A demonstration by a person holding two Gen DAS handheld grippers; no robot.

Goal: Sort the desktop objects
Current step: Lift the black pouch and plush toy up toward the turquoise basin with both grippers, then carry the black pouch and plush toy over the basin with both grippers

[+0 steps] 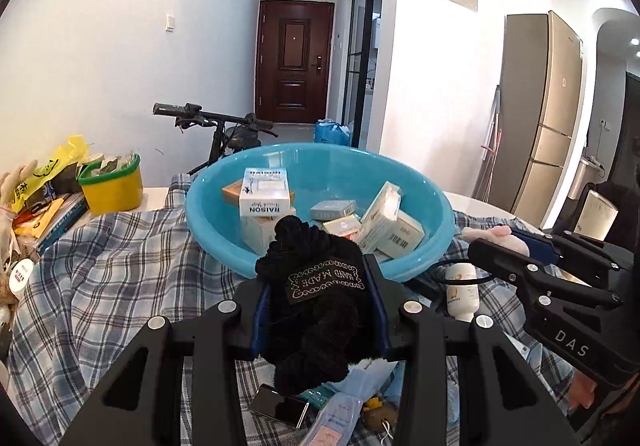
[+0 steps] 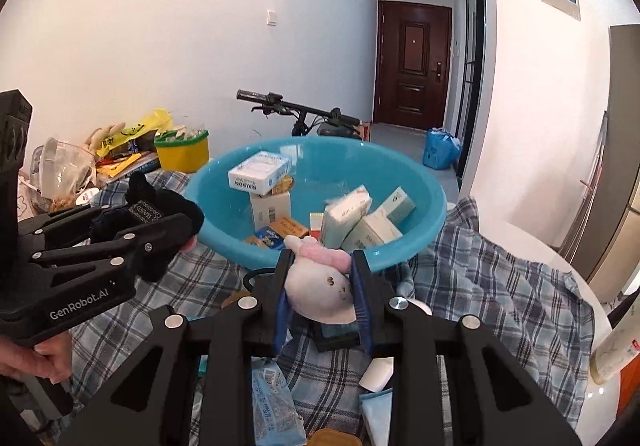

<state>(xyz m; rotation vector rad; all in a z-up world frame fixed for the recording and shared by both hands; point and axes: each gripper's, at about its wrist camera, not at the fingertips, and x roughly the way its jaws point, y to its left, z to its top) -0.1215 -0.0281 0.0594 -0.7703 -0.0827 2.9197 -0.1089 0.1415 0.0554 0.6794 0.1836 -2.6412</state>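
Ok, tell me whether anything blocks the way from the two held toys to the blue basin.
Nothing visible does. The black knitted toy in the left gripper and the white plush toy in the right gripper both face the blue basin's open near rim.

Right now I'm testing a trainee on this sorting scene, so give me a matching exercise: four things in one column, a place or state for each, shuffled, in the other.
Things:
1. black knitted item
2. white and pink plush toy
3. RAISON box
4. yellow tub

Places or states:
A. lies in the blue basin
B. clamped in the right gripper
C. stands left of the basin, by the wall
D. clamped in the left gripper

Pairs: 1-D, 2-B, 3-A, 4-C
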